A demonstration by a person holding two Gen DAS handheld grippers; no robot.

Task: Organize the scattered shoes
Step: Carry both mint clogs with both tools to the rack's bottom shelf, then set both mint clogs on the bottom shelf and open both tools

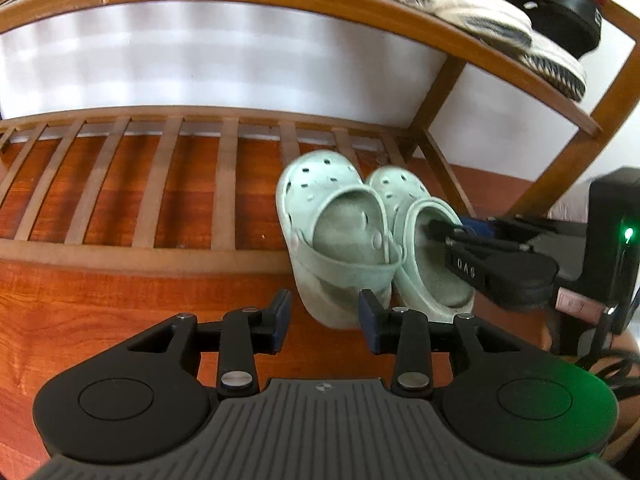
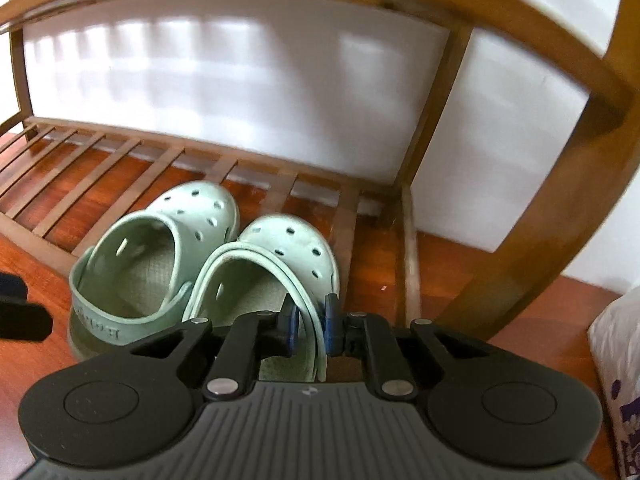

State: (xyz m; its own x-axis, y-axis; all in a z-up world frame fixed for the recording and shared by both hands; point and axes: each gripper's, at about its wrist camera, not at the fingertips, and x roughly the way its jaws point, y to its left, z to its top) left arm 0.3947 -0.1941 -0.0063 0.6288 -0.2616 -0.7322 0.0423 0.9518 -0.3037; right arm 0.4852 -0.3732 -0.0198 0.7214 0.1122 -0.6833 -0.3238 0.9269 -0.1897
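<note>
The right gripper pinched the right clog's rim, toes toward the shoe rack's back rail, beside its mate; the left gripper hung spread.

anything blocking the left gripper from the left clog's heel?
Nothing visible. The left gripper is open right behind the left clog, with only bare floor in the gap. The right clog sits beside it, pinched at its rim by the right gripper, off to the side of that path.
</note>
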